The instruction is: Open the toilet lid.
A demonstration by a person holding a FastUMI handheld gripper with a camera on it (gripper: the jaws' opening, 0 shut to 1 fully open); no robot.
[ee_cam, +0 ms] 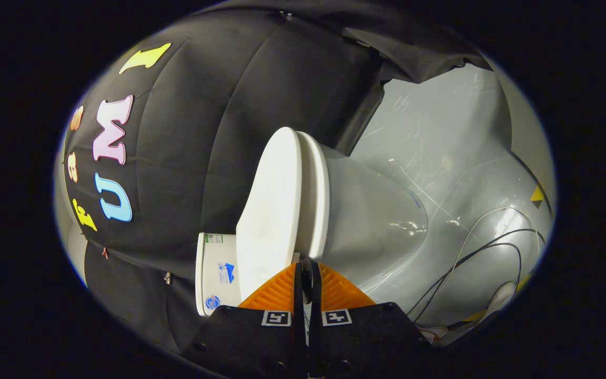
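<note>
A white toilet lies sideways in my rolled view. Its lid (271, 210) rests flat against the seat (316, 195), with a thin seam between them, and the grey-white bowl (374, 221) bulges out beyond the seat. My gripper (307, 267) is shut. The fingers (282, 289) press almost together, and their tips sit right at the near end of the seam between lid and seat. I see nothing clamped between them. The fingers hide the spot where the tips meet the rim.
A white tank (212, 273) with stickers sits beside the lid, close to my fingers. Black cloth hangs behind the toilet. The shiny grey floor (440, 152) beyond the bowl carries several loose cables (471, 252) and a yellow-black marker (537, 196).
</note>
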